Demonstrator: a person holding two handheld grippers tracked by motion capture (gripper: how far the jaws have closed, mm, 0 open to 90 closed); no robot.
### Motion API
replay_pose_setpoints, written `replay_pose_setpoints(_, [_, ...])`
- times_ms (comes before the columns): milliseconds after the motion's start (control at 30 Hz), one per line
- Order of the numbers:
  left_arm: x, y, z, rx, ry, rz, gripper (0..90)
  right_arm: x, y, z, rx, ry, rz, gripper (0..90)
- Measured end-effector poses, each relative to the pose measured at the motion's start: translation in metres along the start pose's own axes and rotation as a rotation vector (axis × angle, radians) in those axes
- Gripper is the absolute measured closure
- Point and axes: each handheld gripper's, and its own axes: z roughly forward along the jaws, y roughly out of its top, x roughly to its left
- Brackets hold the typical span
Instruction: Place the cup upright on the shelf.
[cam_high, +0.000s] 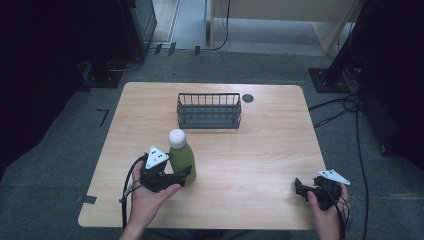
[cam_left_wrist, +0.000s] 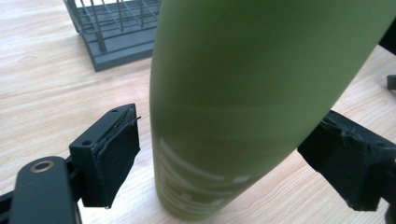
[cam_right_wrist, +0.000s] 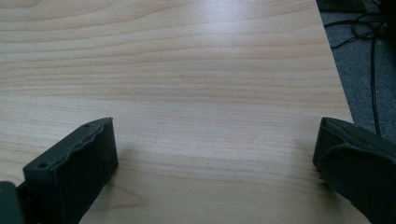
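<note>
writing: white print low on green bottle, unreadable | bottle: upright on table, between jaws of left hand-held gripper | left: left pad just short of bottle, right pad at its side, not clenched | right hand-held gripper: released, over bare table

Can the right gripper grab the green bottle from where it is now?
Probably not from there: the right gripper sits open near the table's right edge, far from the green bottle. Nothing blocks the way, but it must travel across first.
</note>
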Motion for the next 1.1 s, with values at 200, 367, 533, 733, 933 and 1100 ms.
replay_pose_setpoints(200, [-0.001,0.007,0.002,-0.015,-0.008,-0.002,15.7,0.000,0.000,0.000,0.000,0.000,-0.001,0.0])
replay_pose_setpoints(367, [0.000,0.010,0.006,-0.019,-0.016,0.000,16.8,0.000,0.000,0.000,0.000,0.000,0.000,0.0])
replay_pose_setpoints(533, [-0.001,0.011,0.005,-0.040,0.000,0.020,18.8,0.000,0.000,0.000,0.000,0.000,0.001,0.0])
replay_pose_setpoints(733, [0.001,0.015,0.001,-0.042,0.036,0.045,21.7,0.000,0.000,0.000,0.000,0.000,0.000,0.0])
replay_pose_setpoints(933, [-0.002,0.015,0.001,-0.054,0.049,0.062,21.9,0.000,0.000,0.000,0.000,0.000,0.000,0.0])
replay_pose_setpoints(1100, [-0.001,0.017,0.000,-0.060,0.051,0.065,22.2,0.000,0.000,0.000,0.000,0.000,0.000,0.0])
